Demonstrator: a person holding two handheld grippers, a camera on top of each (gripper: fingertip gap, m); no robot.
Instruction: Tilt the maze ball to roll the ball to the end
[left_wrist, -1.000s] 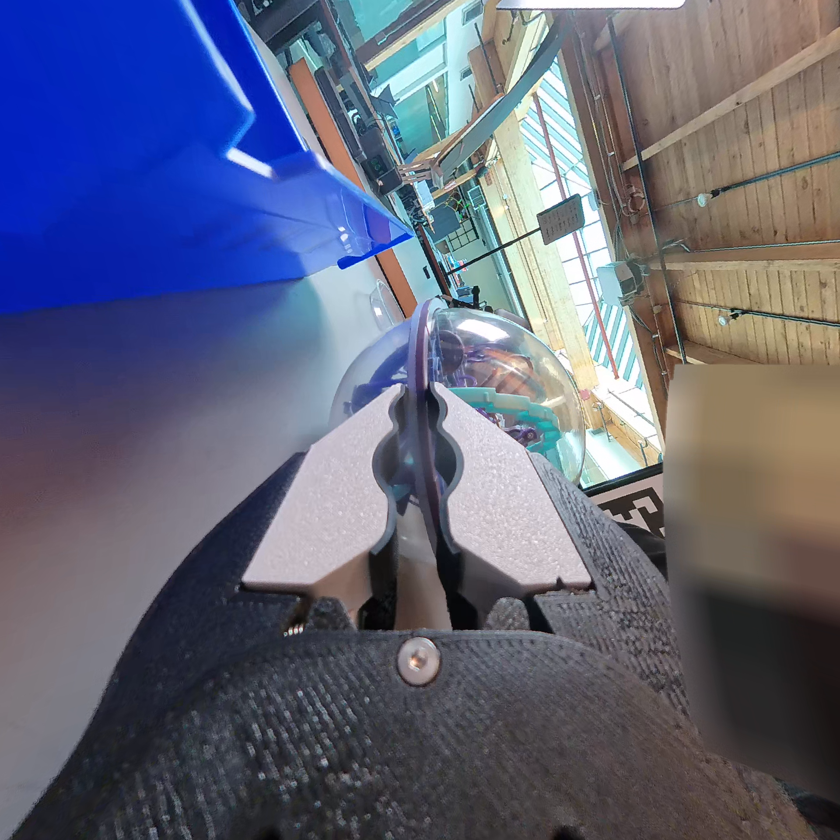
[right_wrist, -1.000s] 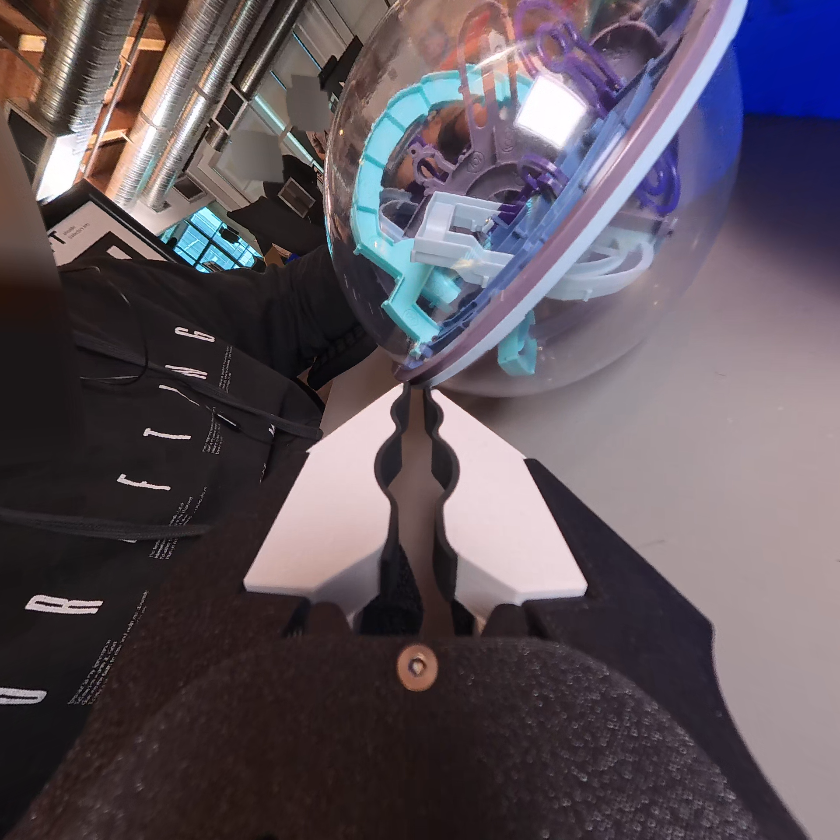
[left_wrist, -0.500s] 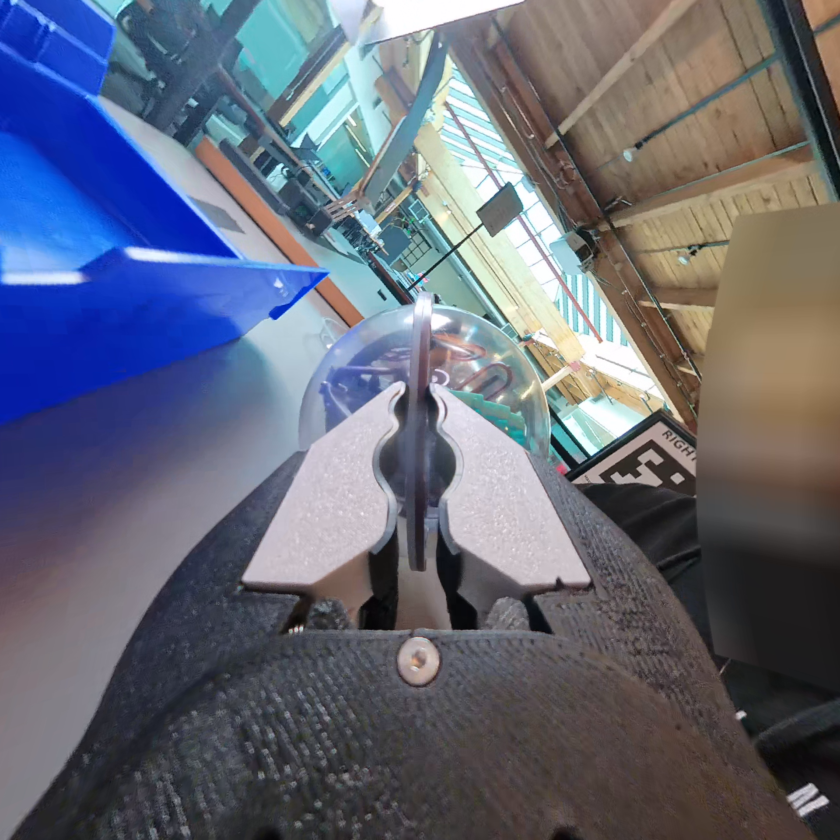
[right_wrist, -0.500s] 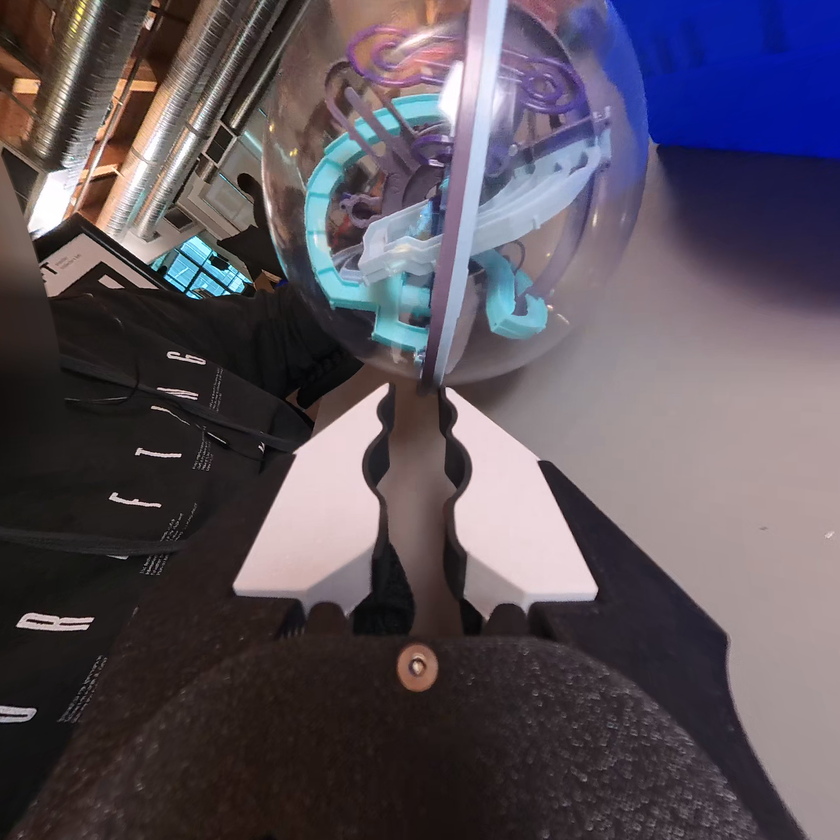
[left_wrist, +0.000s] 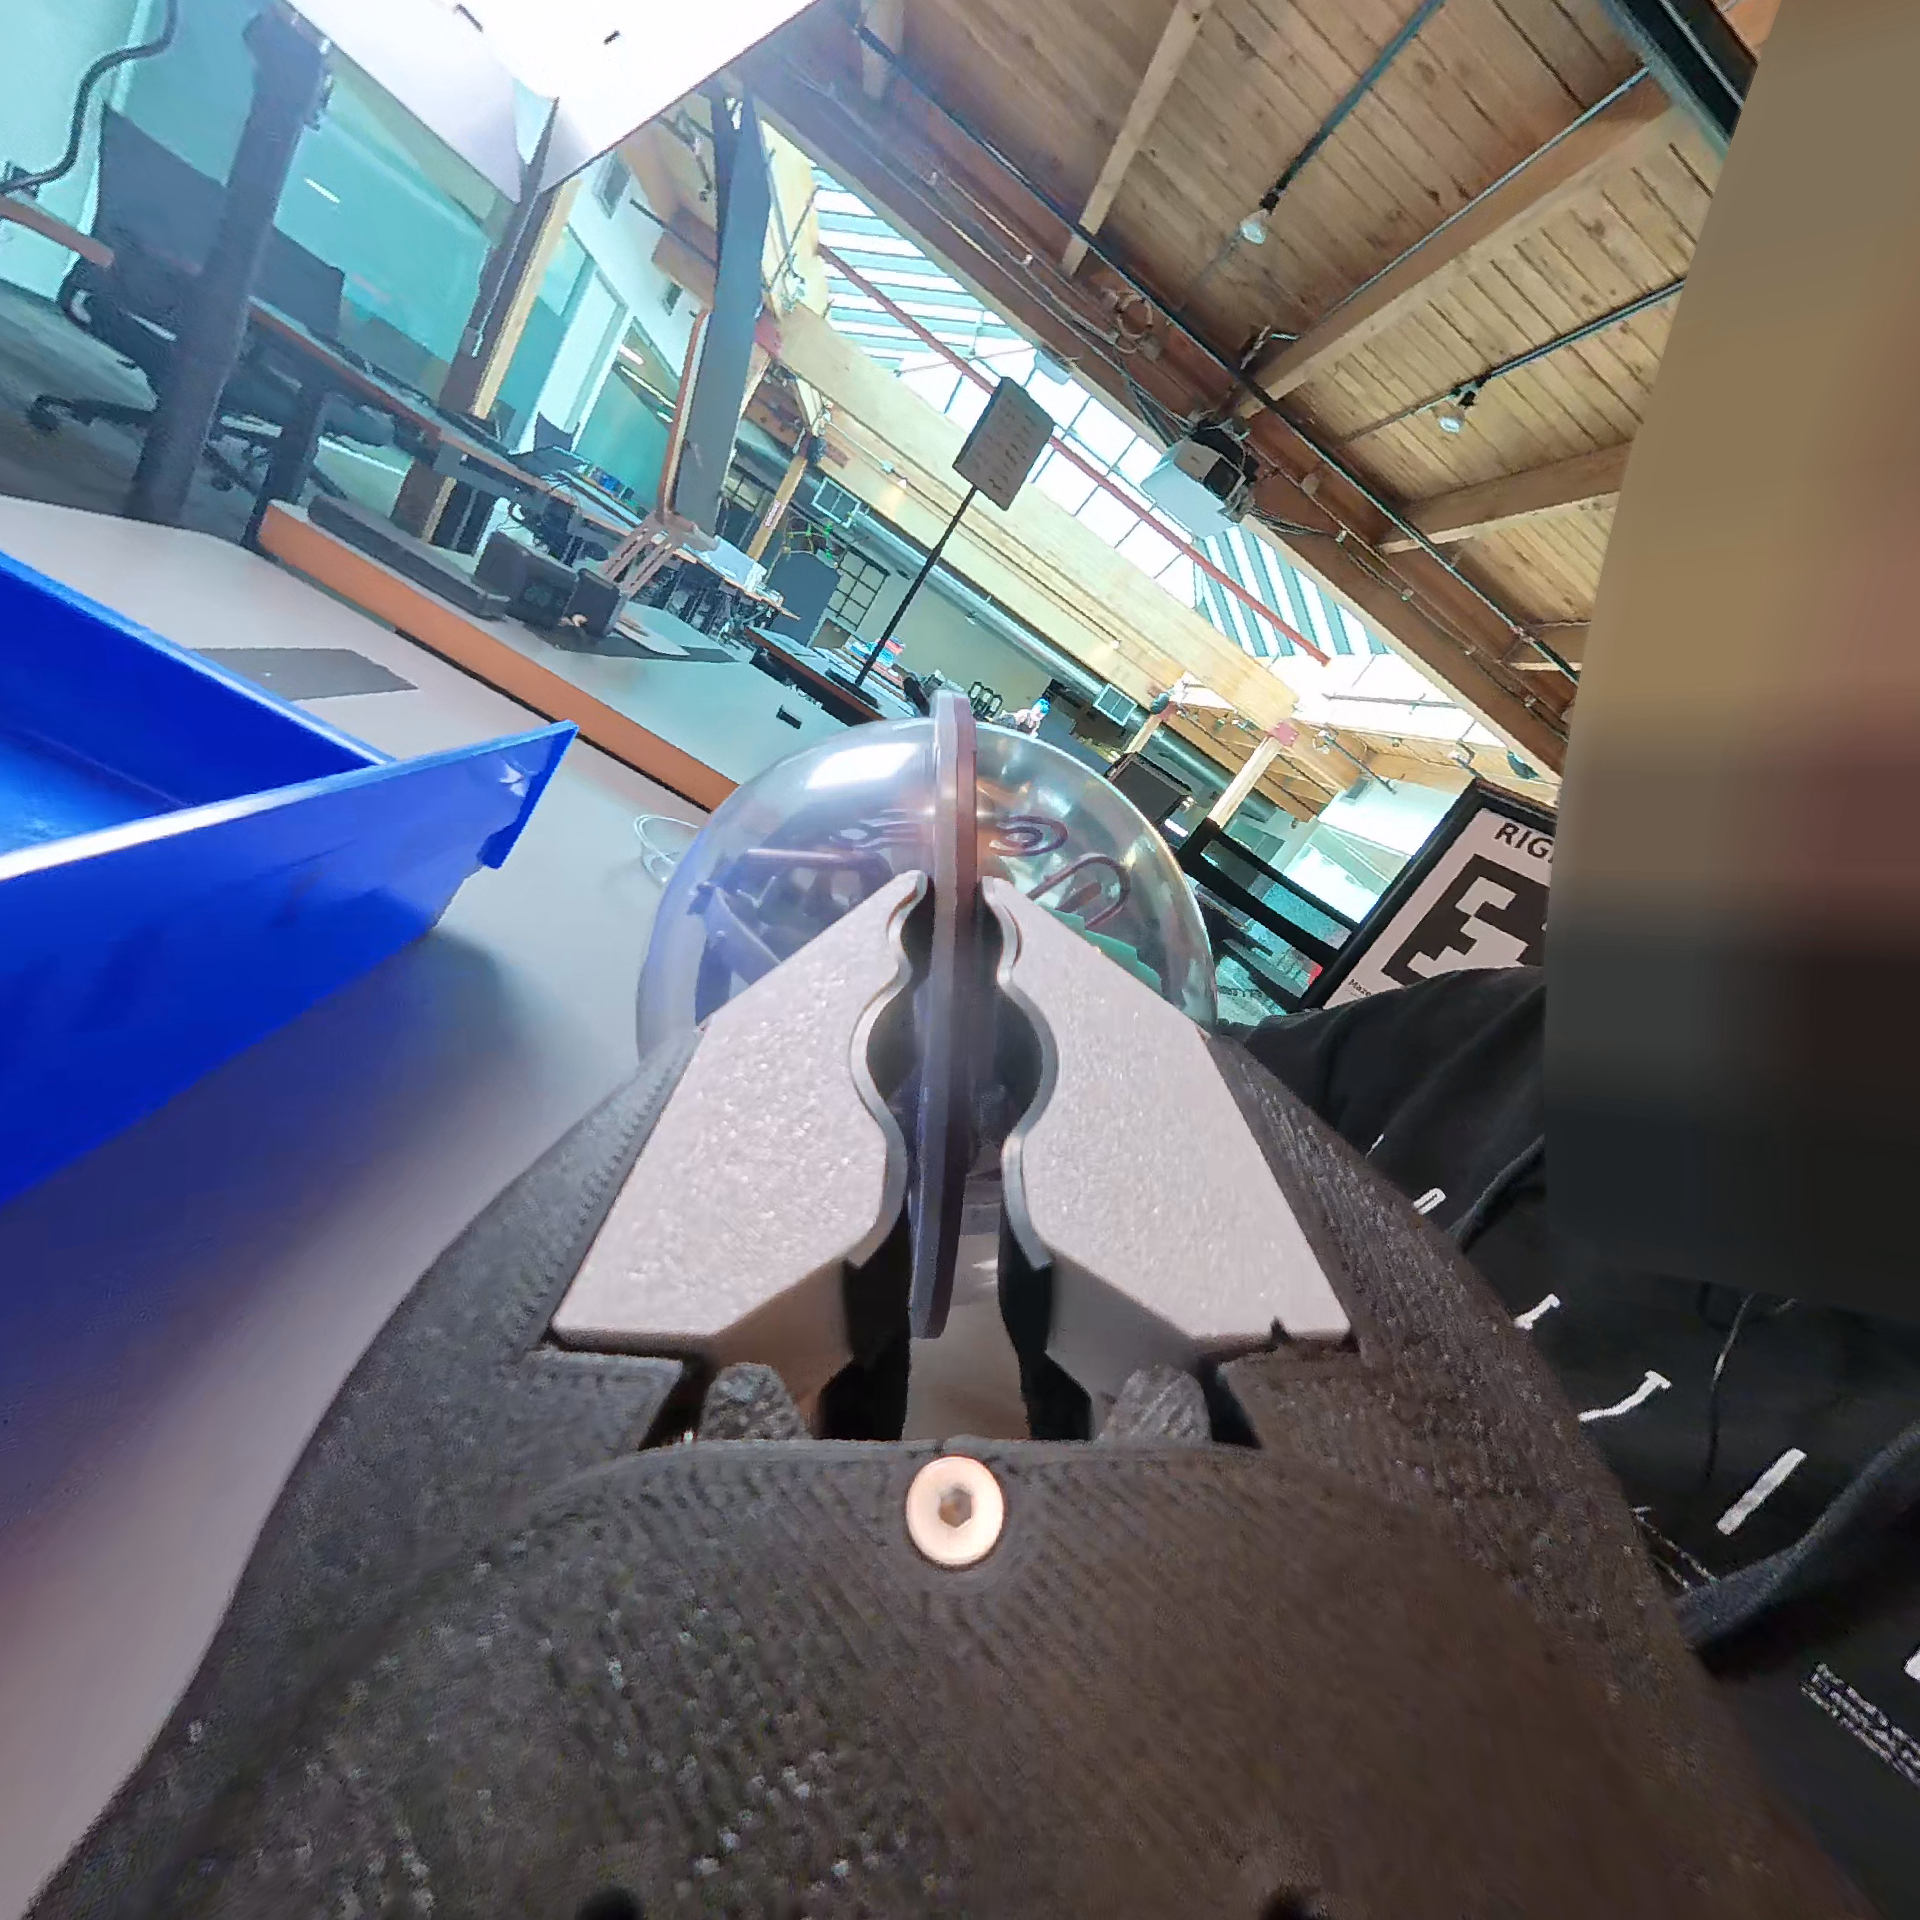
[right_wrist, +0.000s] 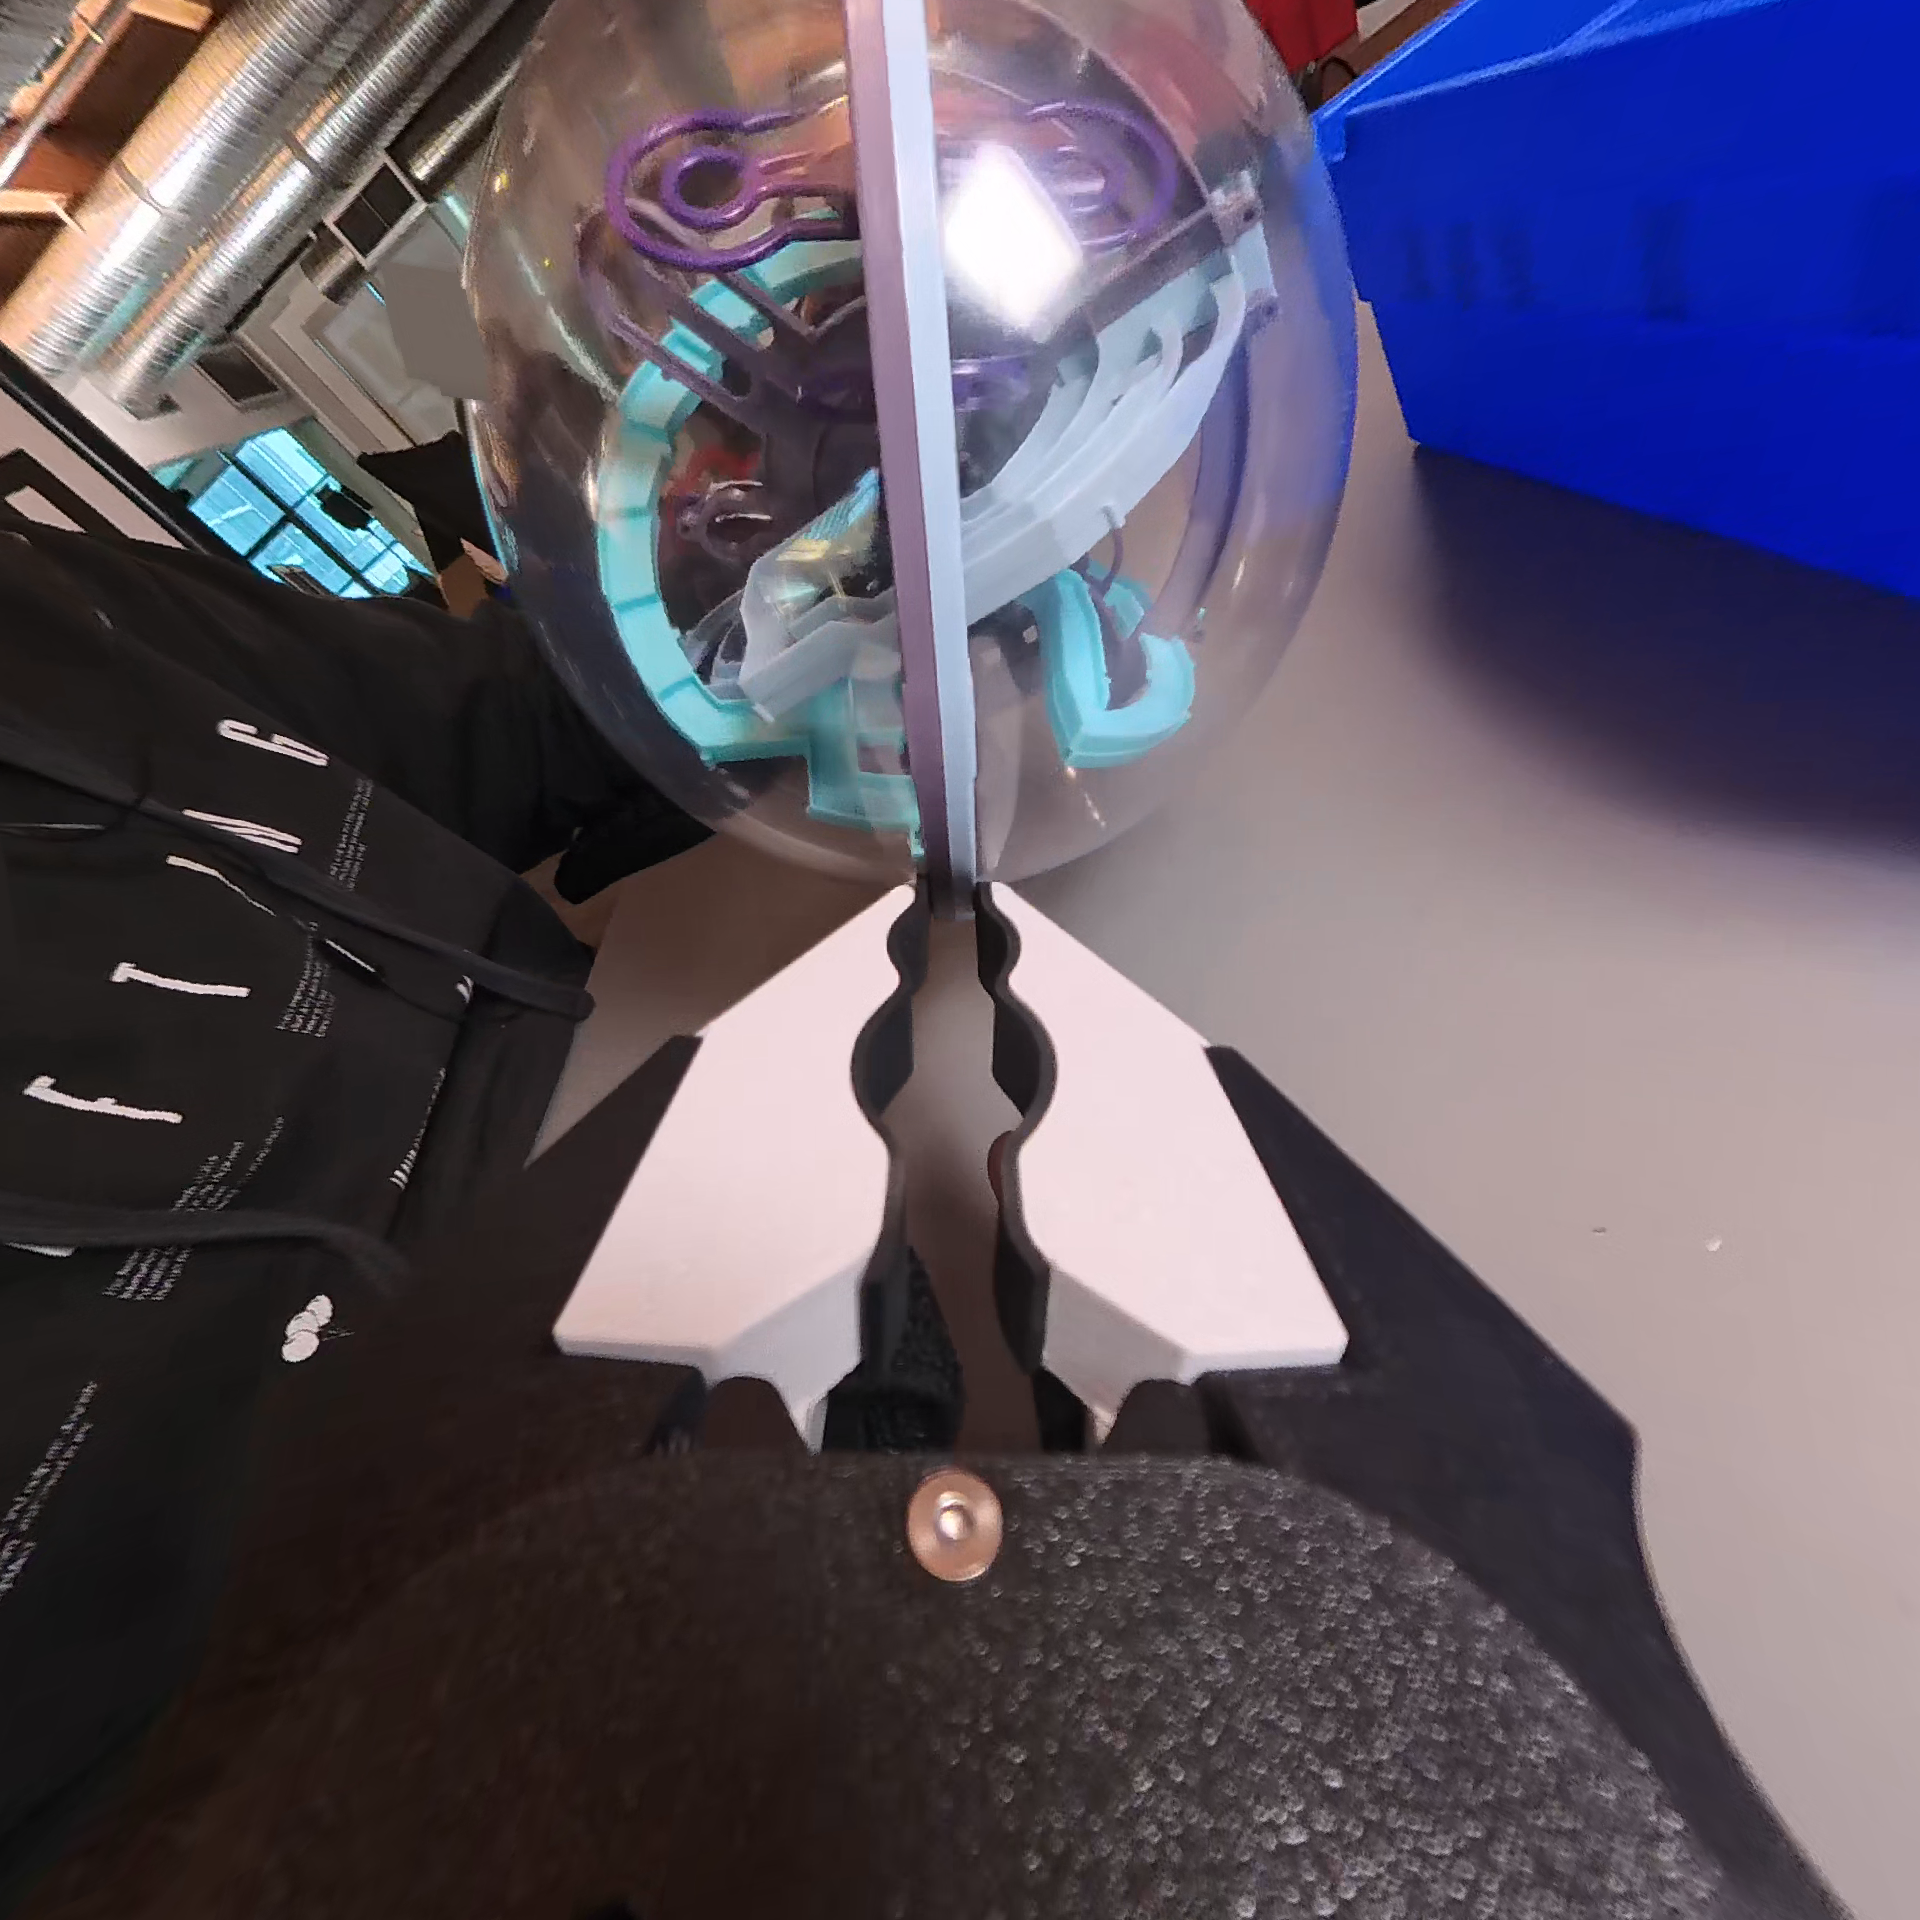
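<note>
Maze ball (right_wrist: 914, 436): clear globe with teal, purple and white tracks inside, just above the grey worktop (right_wrist: 1558, 1039), held by its flat middle rim between both claws.
Left claw (left_wrist: 951, 914): clamped on the rim, which runs deep between the fingers.
Right claw (right_wrist: 945, 904): pinching the rim's lower edge at the fingertips only.
Blue bin (left_wrist: 208, 883): on the worktop, near the ball, on its far side.
Worktop: plain matte grey, blue tint beside the bin.
Room: wooden plank ceiling with beams, silver ducts, skylights, desks and chairs far off.
Person: black printed clothing beside the ball.
</note>
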